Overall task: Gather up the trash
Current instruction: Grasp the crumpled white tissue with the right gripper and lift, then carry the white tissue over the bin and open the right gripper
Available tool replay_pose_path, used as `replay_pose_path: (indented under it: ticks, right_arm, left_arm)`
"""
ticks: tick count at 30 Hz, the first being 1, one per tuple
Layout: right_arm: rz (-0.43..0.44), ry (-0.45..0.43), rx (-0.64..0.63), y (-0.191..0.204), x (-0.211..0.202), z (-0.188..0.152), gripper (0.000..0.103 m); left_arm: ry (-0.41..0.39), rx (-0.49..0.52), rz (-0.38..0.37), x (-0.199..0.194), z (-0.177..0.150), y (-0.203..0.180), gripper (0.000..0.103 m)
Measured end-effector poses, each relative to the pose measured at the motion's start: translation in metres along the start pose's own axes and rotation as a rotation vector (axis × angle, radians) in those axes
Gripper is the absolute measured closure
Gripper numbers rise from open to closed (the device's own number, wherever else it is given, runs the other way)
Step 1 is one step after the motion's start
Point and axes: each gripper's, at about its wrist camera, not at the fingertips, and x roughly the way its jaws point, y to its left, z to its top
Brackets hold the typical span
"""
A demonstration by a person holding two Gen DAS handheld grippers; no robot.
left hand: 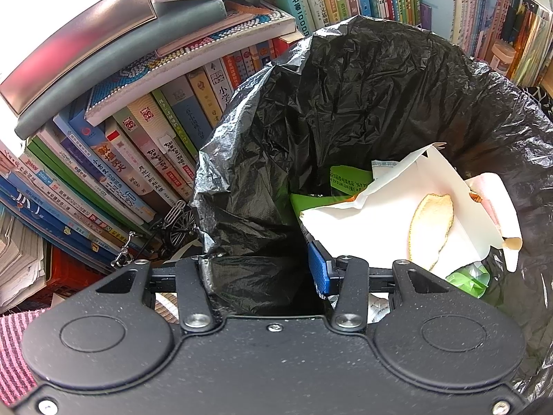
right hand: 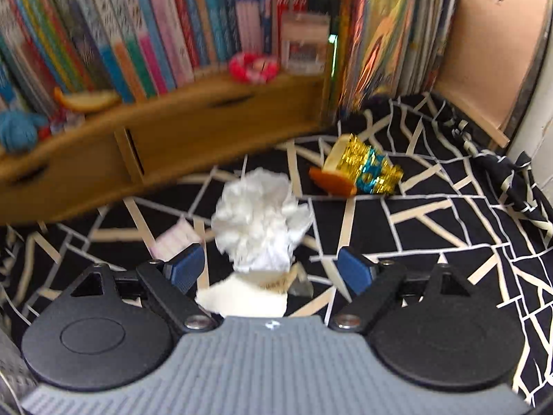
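While our left hand-held gripper pinches the bag rim, only the right view shows our right hand-held gripper spread wide around a tissue.

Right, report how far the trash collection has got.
Done: the black plastic bin bag already holds a white paper carton, a pale peel strip and green wrappers. In hand: the left tool grips the bag's edge; the open right tool straddles a crumpled white tissue. Left: that tissue, the gold foil wrapper and orange peel.
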Motion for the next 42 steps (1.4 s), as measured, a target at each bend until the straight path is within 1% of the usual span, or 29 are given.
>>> replay_pose_path:
  ticks: [3, 8, 10, 12, 13, 14, 15, 16, 17, 19, 20, 23, 26, 32, 34, 37, 42]
  right_arm:
    - [-0.002, 0.009, -0.015, 0.005, 0.006, -0.002, 0.013]
    - [-0.005, 0.009, -0.039, 0.013, 0.017, 0.007, 0.01]
    - [-0.021, 0.024, -0.056, 0.016, 0.025, 0.011, 0.01]
    - [-0.02, 0.052, -0.053, 0.015, 0.032, 0.015, 0.01]
    - [-0.014, 0.069, -0.049, 0.015, 0.035, 0.016, 0.012]
    - [-0.007, 0.088, -0.049, 0.015, 0.037, 0.017, 0.015]
    - [-0.001, 0.11, -0.052, 0.015, 0.04, 0.018, 0.025]
    - [0.0, 0.128, -0.057, 0.016, 0.041, 0.018, 0.04]
    - [0.007, 0.141, -0.059, 0.017, 0.04, 0.018, 0.049]
    - [0.01, 0.15, -0.055, 0.019, 0.035, 0.018, 0.074]
    - [-0.007, 0.154, -0.06, 0.021, 0.032, 0.018, 0.076]
    - [-0.003, 0.16, -0.085, 0.026, 0.02, 0.019, 0.078]
    - [0.007, 0.135, -0.119, 0.029, -0.002, 0.024, 0.078]
    - [0.082, 0.078, -0.146, 0.032, -0.057, 0.043, 0.078]
    - [0.121, 0.059, -0.153, 0.034, -0.077, 0.048, 0.078]
    - [0.204, 0.038, -0.13, 0.037, -0.105, 0.055, 0.078]
    - [0.345, -0.041, -0.105, 0.048, -0.151, 0.066, 0.078]
  left_arm:
    - [0.002, -0.002, 0.005, 0.0, 0.0, -0.001, 0.06]
    - [0.001, -0.002, 0.014, -0.001, 0.0, -0.003, 0.06]
    - [0.001, -0.001, 0.017, 0.0, 0.001, -0.003, 0.06]
    - [0.002, -0.002, 0.018, 0.0, 0.001, -0.003, 0.06]
    - [0.002, -0.002, 0.019, 0.0, 0.001, -0.002, 0.06]
    - [0.002, -0.002, 0.019, 0.0, 0.001, -0.002, 0.06]
    - [0.002, -0.003, 0.019, 0.0, 0.001, -0.002, 0.06]
    - [0.003, -0.002, 0.018, 0.0, 0.001, -0.003, 0.06]
    - [0.002, -0.002, 0.018, 0.0, 0.001, -0.003, 0.06]
    - [0.002, -0.001, 0.02, 0.001, 0.001, -0.002, 0.06]
    - [0.002, -0.001, 0.021, 0.001, 0.0, -0.002, 0.06]
    - [-0.003, 0.001, 0.027, 0.001, 0.0, -0.002, 0.06]
    - [-0.004, 0.002, 0.027, 0.001, 0.0, -0.002, 0.06]
    - [-0.004, 0.003, 0.027, 0.001, 0.0, -0.003, 0.06]
    - [-0.005, 0.003, 0.025, 0.0, -0.001, -0.003, 0.06]
    - [-0.005, 0.004, 0.024, 0.0, -0.001, -0.003, 0.06]
    - [-0.005, 0.003, 0.023, 0.0, -0.001, -0.003, 0.06]
